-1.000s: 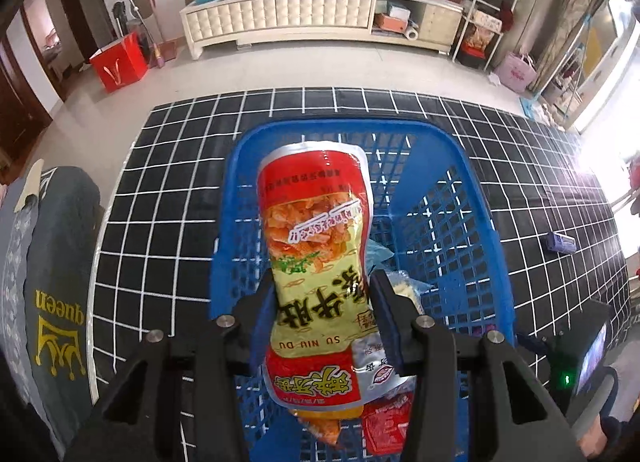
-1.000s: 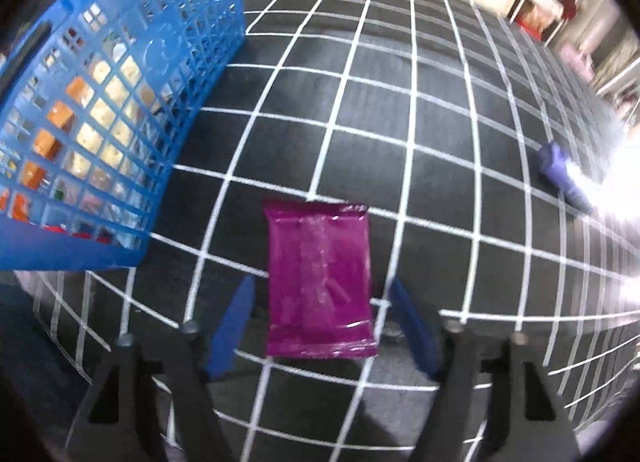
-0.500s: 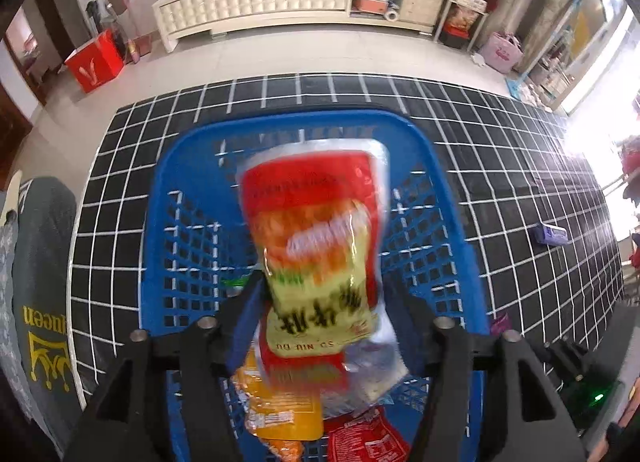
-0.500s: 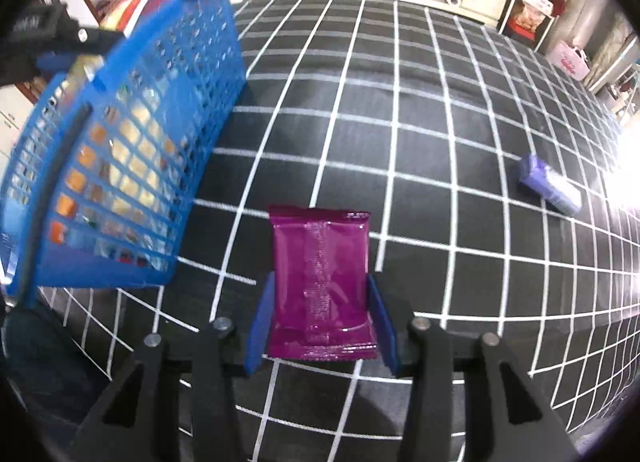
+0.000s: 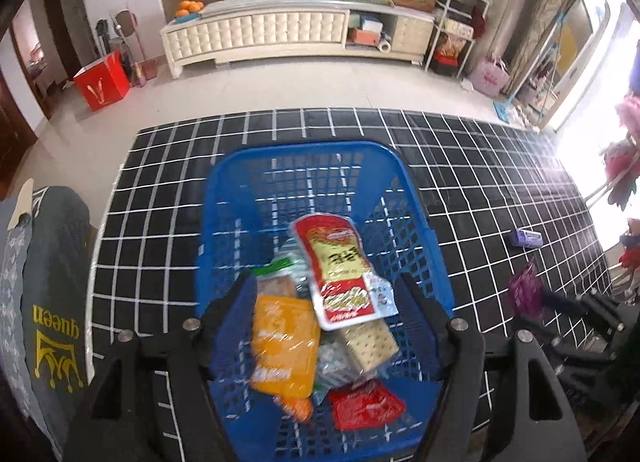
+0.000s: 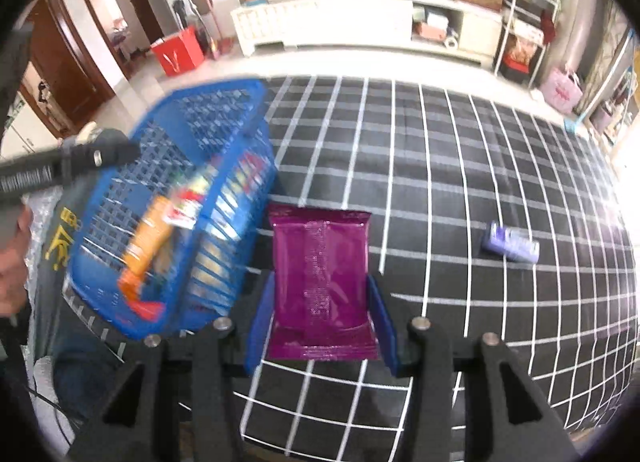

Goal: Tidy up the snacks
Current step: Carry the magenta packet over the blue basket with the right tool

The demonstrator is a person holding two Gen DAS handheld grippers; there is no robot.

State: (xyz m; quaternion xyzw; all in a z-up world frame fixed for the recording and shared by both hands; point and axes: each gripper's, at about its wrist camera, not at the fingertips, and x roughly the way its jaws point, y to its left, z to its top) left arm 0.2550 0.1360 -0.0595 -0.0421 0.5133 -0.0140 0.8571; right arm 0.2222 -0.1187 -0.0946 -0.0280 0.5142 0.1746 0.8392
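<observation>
Fingers (image 6: 260, 318) of the right gripper (image 6: 322, 320) are closed on the lower half of a purple packet (image 6: 320, 282), held upright at lower centre of the frame above the black gridded mat (image 6: 440, 181). A blue basket (image 6: 168, 205) is seen at left, a small purple box (image 6: 510, 242) on the mat at right. The left gripper (image 5: 332, 322) is spread wide and empty over the basket, where a red-and-yellow bag (image 5: 340, 266) lies between its fingers atop an orange packet (image 5: 284, 346)
</observation>
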